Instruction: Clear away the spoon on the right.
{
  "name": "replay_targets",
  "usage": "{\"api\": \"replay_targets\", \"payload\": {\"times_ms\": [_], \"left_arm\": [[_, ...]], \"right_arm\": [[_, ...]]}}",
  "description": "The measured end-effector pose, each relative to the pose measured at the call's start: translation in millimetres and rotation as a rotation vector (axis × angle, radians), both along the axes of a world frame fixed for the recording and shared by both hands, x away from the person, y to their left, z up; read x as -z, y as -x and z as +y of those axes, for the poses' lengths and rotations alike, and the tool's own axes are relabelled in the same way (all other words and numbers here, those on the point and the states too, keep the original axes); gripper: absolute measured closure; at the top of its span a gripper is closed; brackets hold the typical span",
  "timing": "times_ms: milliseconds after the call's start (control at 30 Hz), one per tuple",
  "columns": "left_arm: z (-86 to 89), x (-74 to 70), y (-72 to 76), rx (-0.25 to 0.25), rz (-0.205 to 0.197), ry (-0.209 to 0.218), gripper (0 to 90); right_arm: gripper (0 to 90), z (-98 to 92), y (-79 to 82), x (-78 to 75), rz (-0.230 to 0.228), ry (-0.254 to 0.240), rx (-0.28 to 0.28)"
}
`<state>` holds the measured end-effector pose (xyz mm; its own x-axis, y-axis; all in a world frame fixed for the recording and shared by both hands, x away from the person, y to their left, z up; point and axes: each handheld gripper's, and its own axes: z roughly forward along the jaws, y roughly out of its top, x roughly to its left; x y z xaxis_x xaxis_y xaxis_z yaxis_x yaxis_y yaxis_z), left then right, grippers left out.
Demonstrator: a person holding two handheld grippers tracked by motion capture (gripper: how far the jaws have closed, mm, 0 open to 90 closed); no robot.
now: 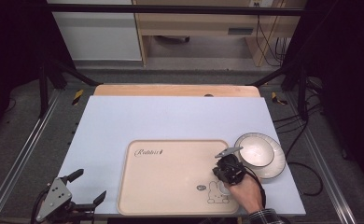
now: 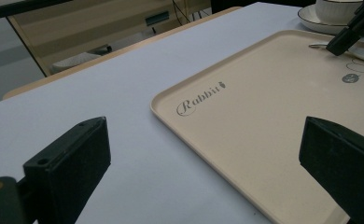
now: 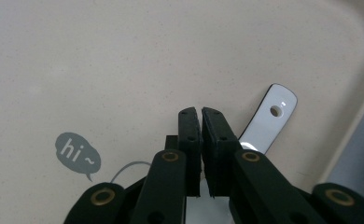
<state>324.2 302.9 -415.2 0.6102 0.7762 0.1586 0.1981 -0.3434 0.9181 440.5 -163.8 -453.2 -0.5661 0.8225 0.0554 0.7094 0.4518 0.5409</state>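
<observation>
Right tool point(image 1: 227, 164), gripped in the person's right hand point(image 1: 245, 190), is hovering over the right end of the tray, its black jaws pressed almost together with only a hairline gap and nothing between them. Left tool point(image 1: 87, 187) is resting at the worktop's near left corner, jaws standing wide apart and holding nothing.

Going by size: the pale blue worktop point(image 1: 171, 116) is carrying everything. A beige tray point(image 1: 171, 186), printed with "Rabbit" point(image 2: 201, 98) and a "hi~" speech bubble point(image 3: 77, 155), is lying on it towards the near edge. A white plate point(image 1: 259, 154) with a dark rim is sitting just beside the tray's right edge. A white spoon point(image 3: 269, 120) is lying on the tray, its holed handle poking out just right of the clenched jaws.
</observation>
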Motion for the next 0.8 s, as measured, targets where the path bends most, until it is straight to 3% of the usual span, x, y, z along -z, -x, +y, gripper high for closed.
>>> {"api": "replay_targets", "payload": {"times_ms": [267, 800], "left_arm": [[0.2, 0.1, 0.1, -0.002, 0.0, 0.003, 1.6], [0.2, 0.5, 0.1, -0.006, 0.001, 0.005, 1.6]], "right_arm": [[79.6, -1.7, 2.0, -2.8, -0.009, -0.017, -0.003], [63.4, -7.6, 10.9, -15.1, -0.099, -0.026, -0.03]]}}
